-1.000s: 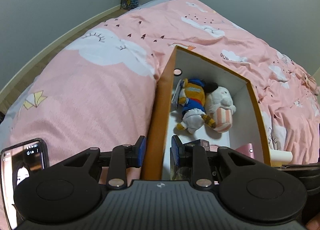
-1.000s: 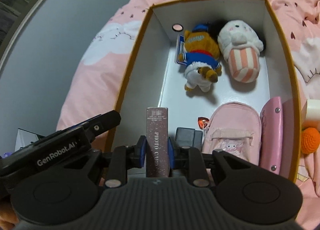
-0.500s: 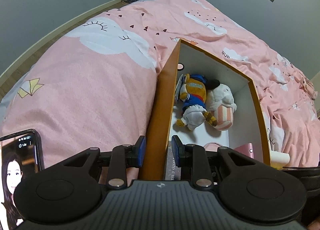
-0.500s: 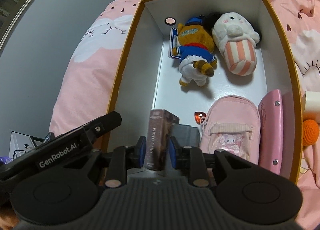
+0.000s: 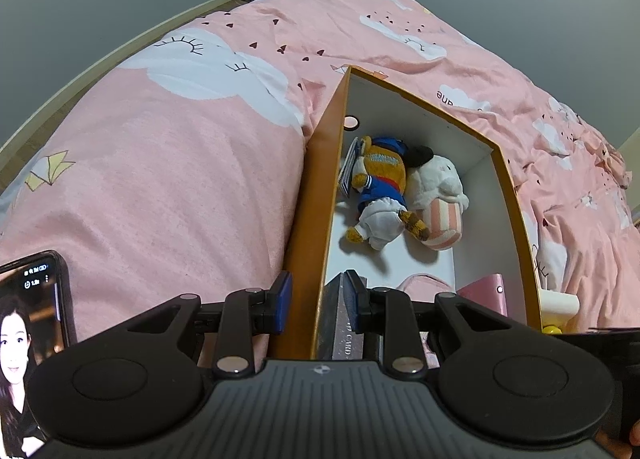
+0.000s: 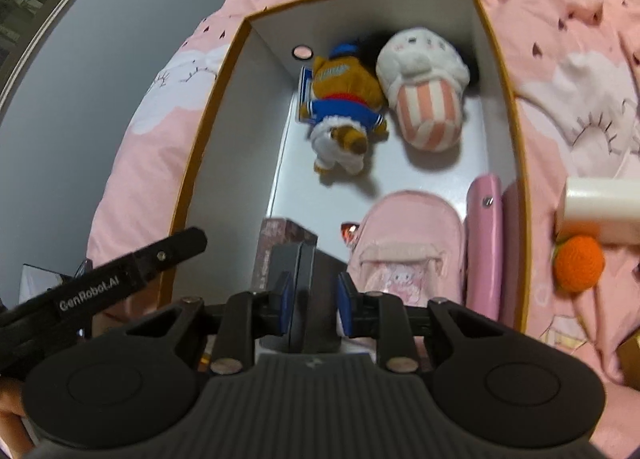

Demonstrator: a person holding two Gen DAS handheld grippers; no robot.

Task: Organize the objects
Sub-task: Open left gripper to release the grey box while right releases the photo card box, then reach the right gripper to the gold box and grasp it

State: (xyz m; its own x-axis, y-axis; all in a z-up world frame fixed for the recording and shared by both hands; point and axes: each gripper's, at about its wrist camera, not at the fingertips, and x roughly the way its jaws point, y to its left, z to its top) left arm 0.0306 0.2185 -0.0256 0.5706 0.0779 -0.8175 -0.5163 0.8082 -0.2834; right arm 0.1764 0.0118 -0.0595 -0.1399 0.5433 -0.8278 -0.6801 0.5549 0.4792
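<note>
An orange box with a white inside (image 5: pixel 316 195) (image 6: pixel 208 131) lies on the pink bed. My left gripper (image 5: pixel 318 301) straddles its left wall, fingers close to the wall on both sides. The glittery photo card box (image 6: pixel 276 247) (image 5: pixel 340 323) now stands inside the box by that wall. My right gripper (image 6: pixel 312 301) is open above a dark grey box (image 6: pixel 308 283), no longer holding the card box. Two plush toys, a brown one (image 6: pixel 344 99) and a white striped one (image 6: pixel 424 87), lie at the far end.
A pink mini backpack (image 6: pixel 404 247) and a pink case (image 6: pixel 482 239) sit in the near right of the box. An orange knitted ball (image 6: pixel 578 261) and a white block (image 6: pixel 600 207) lie outside on the right. A phone (image 5: pixel 28 323) rests on the bedspread at left.
My right gripper opened and let go of the photo card box, which now stands inside the orange box. The right view shifted slightly right. The left gripper stayed on the wall.
</note>
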